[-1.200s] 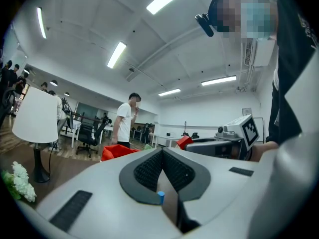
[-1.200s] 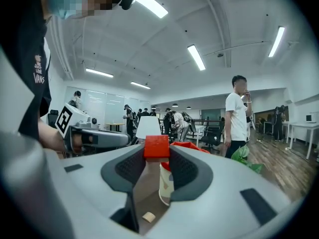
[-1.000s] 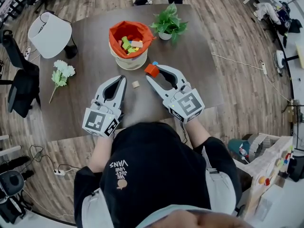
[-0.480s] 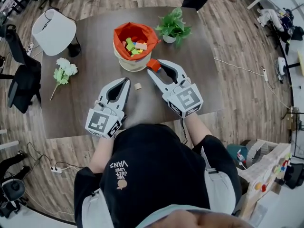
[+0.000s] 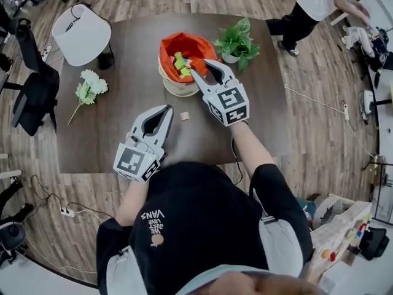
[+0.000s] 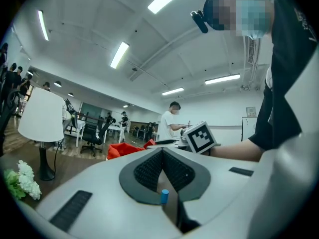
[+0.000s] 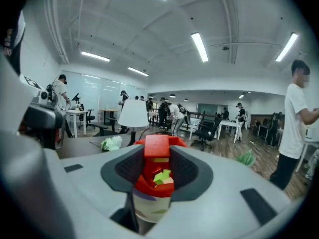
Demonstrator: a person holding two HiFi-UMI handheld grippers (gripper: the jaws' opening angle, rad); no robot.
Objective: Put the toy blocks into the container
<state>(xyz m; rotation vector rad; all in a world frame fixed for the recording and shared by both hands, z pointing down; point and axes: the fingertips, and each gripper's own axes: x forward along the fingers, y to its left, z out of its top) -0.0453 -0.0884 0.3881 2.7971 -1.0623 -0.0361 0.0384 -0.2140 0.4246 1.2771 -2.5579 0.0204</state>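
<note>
Toy blocks: one red block (image 7: 157,146) is clamped in the right gripper (image 5: 200,69). A small beige block (image 5: 184,116) lies loose on the table (image 5: 123,48). Green and yellow blocks (image 5: 181,63) already sit in the container (image 5: 175,90).
Container: cream pot with an orange-red liner, at the far middle of the table, just beside a potted plant (image 5: 236,42). The mouth is open and unobstructed.
Right gripper: pads pressed on either side of the red block. In the head view its tips reach over the near rim of the liner. Its own view looks past the block into the mouth.
Left gripper (image 5: 166,110): jaws closed together with nothing between them. It rests low at the near side, with the beige block just beside its tips and not touching them.
Step in hand: delivery of the red block, which is at the mouth but not yet let go.
Next move (judgement): bring the block fully over the opening, then part the jaws so it falls among the others.
Risk (judgement): a release this close to the rim could catch the soft liner edge and tip the block outward.
Remaining: the beige block is the only loose one seen on the table.
Bystanders: a lamp (image 5: 83,32) and white flowers (image 5: 89,88) on the left are well apart from the work.
</note>
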